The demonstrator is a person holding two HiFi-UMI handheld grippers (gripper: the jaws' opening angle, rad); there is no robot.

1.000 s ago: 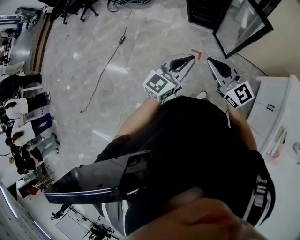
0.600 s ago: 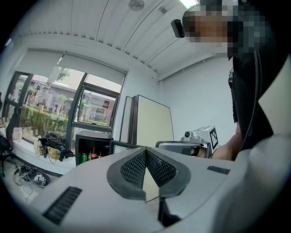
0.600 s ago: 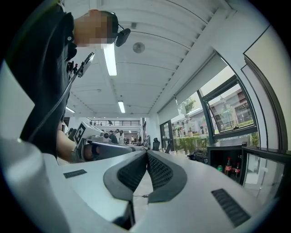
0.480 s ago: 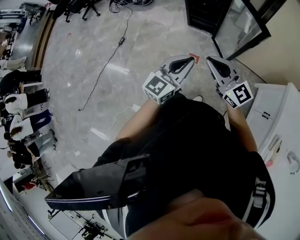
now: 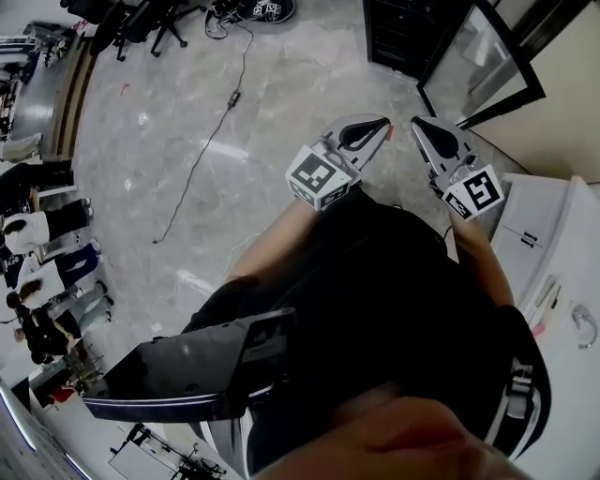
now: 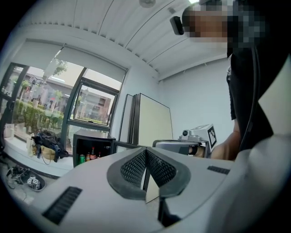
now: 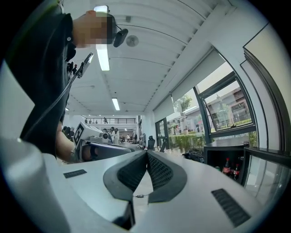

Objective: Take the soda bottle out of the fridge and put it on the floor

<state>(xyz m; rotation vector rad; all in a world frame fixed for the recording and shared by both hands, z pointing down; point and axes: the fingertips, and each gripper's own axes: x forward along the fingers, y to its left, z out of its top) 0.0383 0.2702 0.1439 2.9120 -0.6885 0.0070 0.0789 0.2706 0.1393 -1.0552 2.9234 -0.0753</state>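
Note:
The small black fridge (image 5: pixel 405 28) stands on the floor ahead with its glass door (image 5: pixel 480 58) swung open to the right. In the right gripper view, dark soda bottles (image 7: pixel 227 166) stand inside the fridge (image 7: pixel 223 154); in the left gripper view they show as small bottles (image 6: pixel 92 154) beside a green can (image 6: pixel 82 158). My left gripper (image 5: pixel 382 120) and right gripper (image 5: pixel 415 123) are held side by side at waist height, well short of the fridge. Both are shut and hold nothing, as the left gripper (image 6: pixel 145 150) and right gripper (image 7: pixel 146 153) show in their own views.
A black cable (image 5: pixel 217 117) runs across the marble floor. A white cabinet (image 5: pixel 548 244) stands at the right. Office chairs (image 5: pixel 150 17) and shoes (image 5: pixel 264 9) are at the far edge, and people (image 5: pixel 37 234) stand at the left. A dark flat device (image 5: pixel 187 367) hangs at my chest.
The view has drifted toward the fridge, which shows larger at the top. Both grippers have kept their places side by side and stayed shut.

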